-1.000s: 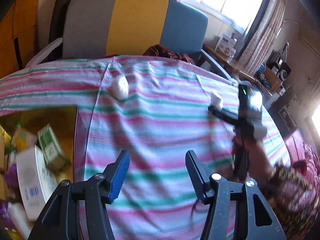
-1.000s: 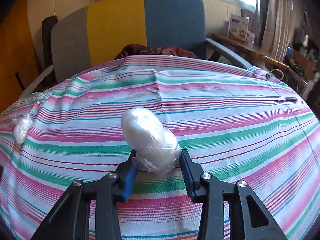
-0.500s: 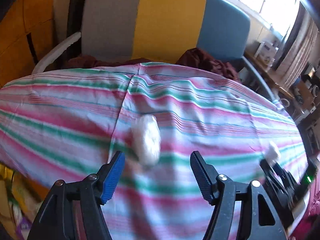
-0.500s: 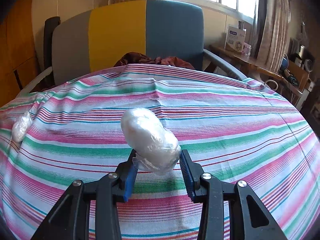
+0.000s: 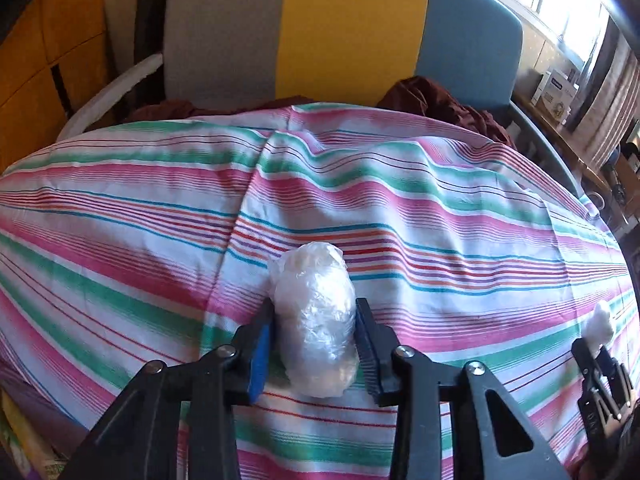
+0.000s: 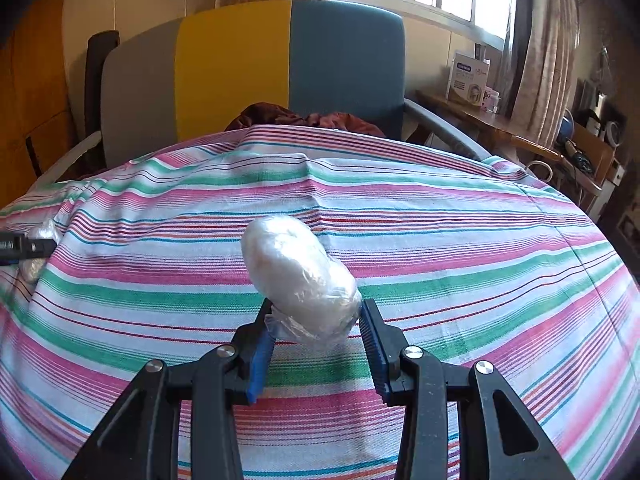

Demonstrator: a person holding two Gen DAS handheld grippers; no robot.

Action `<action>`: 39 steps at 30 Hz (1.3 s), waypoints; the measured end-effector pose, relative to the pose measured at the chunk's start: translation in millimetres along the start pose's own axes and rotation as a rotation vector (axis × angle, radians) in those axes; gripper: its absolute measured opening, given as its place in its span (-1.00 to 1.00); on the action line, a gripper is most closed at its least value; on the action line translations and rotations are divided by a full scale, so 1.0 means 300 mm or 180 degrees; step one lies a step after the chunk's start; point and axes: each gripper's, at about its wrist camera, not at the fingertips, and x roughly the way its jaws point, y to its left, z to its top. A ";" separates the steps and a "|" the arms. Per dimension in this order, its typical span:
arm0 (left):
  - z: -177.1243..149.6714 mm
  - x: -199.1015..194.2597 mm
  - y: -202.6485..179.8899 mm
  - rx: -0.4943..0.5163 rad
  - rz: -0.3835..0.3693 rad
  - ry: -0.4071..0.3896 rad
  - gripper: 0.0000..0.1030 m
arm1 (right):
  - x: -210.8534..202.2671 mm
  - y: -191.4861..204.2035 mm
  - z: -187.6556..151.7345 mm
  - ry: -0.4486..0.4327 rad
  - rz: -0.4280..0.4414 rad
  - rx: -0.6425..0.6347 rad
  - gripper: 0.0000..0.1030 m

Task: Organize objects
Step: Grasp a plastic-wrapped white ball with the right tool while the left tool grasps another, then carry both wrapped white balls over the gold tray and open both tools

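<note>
My left gripper (image 5: 314, 346) is closed around a white plastic-wrapped bundle (image 5: 316, 320) that lies on the striped cloth (image 5: 440, 208). Both pads touch its sides. My right gripper (image 6: 316, 338) is shut on a second white plastic-wrapped bundle (image 6: 298, 274) and holds it just above the cloth. That second bundle also shows at the right edge of the left wrist view (image 5: 600, 326), with the right gripper under it. The first bundle shows at the far left of the right wrist view (image 6: 40, 250), with the left gripper's finger across it.
A grey, yellow and blue chair (image 5: 344, 32) stands behind the table with dark red cloth (image 5: 436, 100) on its seat. A wooden side table with a white box (image 6: 468, 76) is at the back right, by the curtain.
My left gripper has moved forward over the cloth to the first bundle and closed on it. My right gripper has kept its hold on the second bundle and barely moved.
</note>
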 end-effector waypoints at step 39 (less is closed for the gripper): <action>-0.399 -0.626 0.204 -0.0180 -0.1074 -0.0525 -0.30 | -0.117 0.061 -0.019 -0.0196 -0.0279 -0.0263 -0.18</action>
